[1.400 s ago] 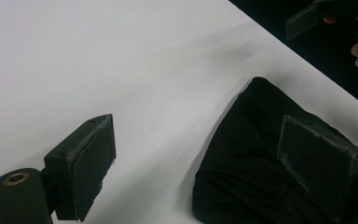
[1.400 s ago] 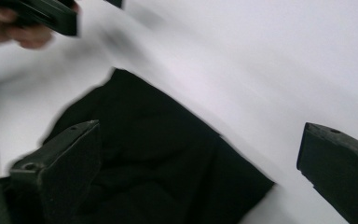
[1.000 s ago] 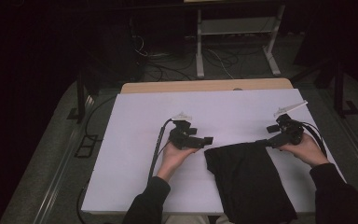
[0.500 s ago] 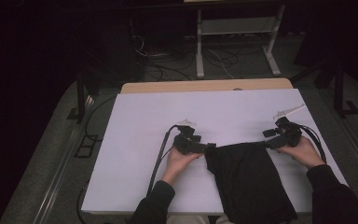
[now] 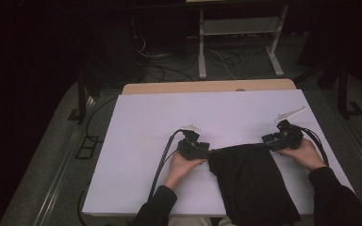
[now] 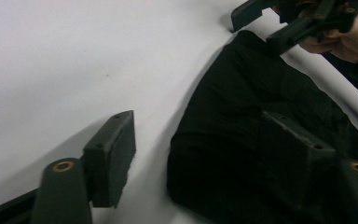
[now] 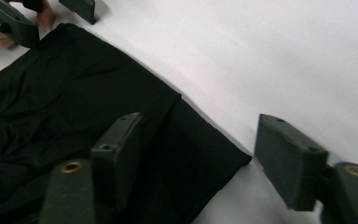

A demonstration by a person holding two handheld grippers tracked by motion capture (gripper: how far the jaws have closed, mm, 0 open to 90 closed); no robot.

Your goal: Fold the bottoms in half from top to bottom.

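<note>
Counter [image 5: 146,141]: we see its white top across mid-frame | black cloth [image 5: 252,183]: lies lower right of centre, hanging over the counter's near edge | left tongs [image 5: 207,151]: spread, at the cloth's upper-left corner [image 6: 186,140] | right tongs [image 5: 267,140]: spread, straddling its upper-right corner [image 7: 233,161].

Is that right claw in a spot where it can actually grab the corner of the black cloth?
Probably yes. The right claw is open, its jaws straddling the black cloth's corner on the white table, with nothing between them.
</note>
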